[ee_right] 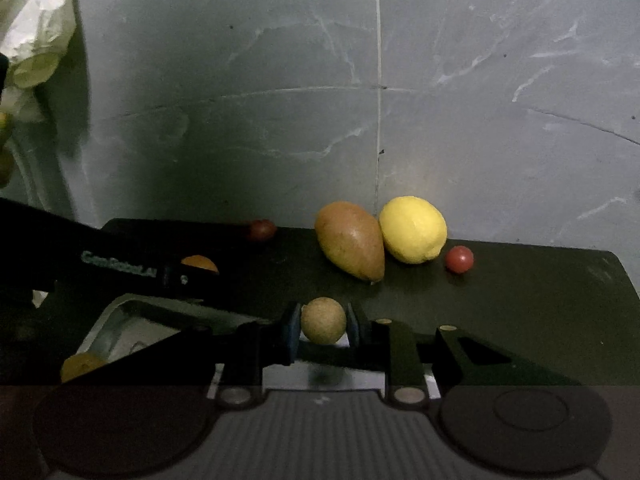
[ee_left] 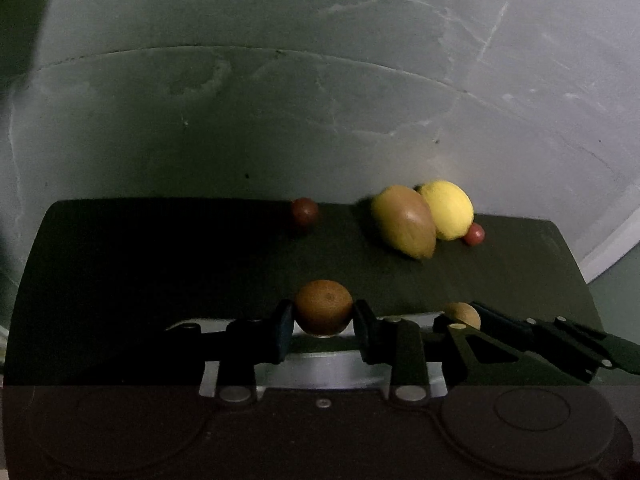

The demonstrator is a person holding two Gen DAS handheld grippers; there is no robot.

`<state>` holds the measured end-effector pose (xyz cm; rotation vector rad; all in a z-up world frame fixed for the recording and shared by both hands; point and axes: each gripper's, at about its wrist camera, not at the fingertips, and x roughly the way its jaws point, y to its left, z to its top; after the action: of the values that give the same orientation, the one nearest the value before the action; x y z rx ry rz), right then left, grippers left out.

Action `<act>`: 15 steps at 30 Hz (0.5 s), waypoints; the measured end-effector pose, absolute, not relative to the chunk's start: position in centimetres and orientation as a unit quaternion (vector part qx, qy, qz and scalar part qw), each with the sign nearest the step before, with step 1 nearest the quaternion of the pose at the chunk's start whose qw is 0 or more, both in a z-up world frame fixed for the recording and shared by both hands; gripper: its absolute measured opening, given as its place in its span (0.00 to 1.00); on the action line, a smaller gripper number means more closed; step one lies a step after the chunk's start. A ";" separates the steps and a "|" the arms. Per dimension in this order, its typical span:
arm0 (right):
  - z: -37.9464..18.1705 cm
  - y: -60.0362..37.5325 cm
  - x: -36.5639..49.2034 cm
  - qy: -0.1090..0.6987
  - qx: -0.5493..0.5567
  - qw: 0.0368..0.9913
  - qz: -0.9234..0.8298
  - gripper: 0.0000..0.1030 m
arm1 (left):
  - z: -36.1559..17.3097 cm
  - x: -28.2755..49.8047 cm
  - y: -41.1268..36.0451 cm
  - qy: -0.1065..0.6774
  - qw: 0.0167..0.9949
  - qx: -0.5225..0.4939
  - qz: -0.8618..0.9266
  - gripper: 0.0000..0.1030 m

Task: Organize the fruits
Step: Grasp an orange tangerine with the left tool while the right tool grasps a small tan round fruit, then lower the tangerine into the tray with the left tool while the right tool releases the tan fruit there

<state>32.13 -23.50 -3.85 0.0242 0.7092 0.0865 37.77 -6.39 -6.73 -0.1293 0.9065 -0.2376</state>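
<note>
One mango [ee_right: 351, 240], one lemon [ee_right: 413, 229], two cherry tomatoes [ee_right: 459, 259] [ee_right: 262, 229], two brown round fruits [ee_left: 324, 306] [ee_right: 323, 321].

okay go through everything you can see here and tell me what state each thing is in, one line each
left gripper: shut on the orange-brown fruit, held above the metal tray
right gripper: shut on the tan round fruit
mango: lying on the dark mat, touching the lemon
red cherry tomato: loose on mat
dark red fruit: loose at mat's far edge
</note>
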 end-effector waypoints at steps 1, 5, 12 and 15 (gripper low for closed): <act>-3.7 -23.5 31.6 0.347 0.013 0.937 0.042 0.27 | -6.7 37.3 -6.3 0.437 0.890 -0.061 -0.117 0.33; -3.5 -23.2 29.5 0.353 0.018 0.935 0.038 0.27 | -6.8 35.8 -6.1 0.443 0.886 -0.053 -0.128 0.33; -3.3 -22.9 25.6 0.363 0.024 0.931 0.024 0.27 | -7.2 33.1 -6.0 0.453 0.878 -0.039 -0.150 0.33; -3.1 -22.9 24.3 0.365 0.027 0.930 0.016 0.27 | -7.4 32.1 -6.0 0.457 0.874 -0.034 -0.161 0.33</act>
<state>24.33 -22.93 -3.10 0.0560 0.7476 0.0332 32.11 -5.96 -7.43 -0.0700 0.9535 -0.3355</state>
